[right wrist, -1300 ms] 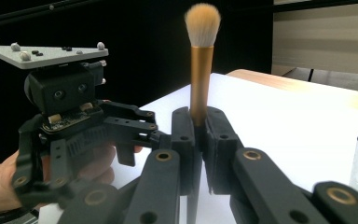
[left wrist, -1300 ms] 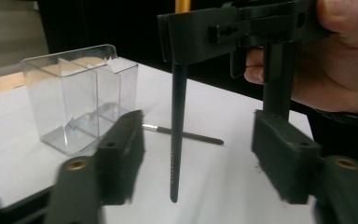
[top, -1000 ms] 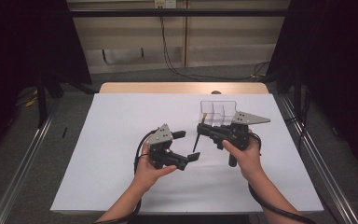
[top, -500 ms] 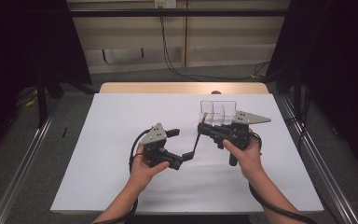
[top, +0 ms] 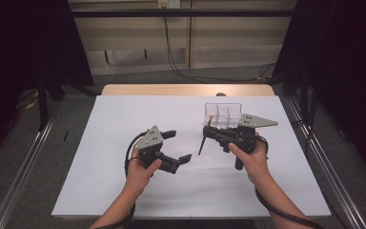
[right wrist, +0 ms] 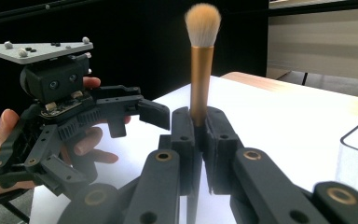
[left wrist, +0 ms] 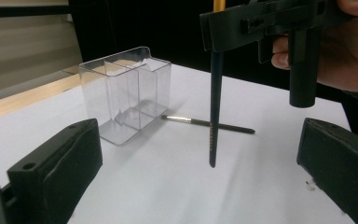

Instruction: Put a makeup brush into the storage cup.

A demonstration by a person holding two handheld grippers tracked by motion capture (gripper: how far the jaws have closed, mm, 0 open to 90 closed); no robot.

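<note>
My right gripper is shut on a makeup brush and holds it upright above the white table. Its dark handle hangs down with the tip just off the surface. The gold ferrule and pale bristles rise above the closed jaws. My left gripper is to the left of the brush, open, and nothing is between its wide-set jaws. It faces the hanging handle. A clear divided box stands just behind the right gripper. A thin brush lies flat on the table beside the box.
White paper covers the table, with a wooden strip along the far edge. Metal rails run down both sides. Dark curtains hang at left and right. Cables trail from both grippers toward the person.
My left gripper has drifted left, away from the right gripper, with its jaws still open. The right gripper and the brush have stayed where they were.
</note>
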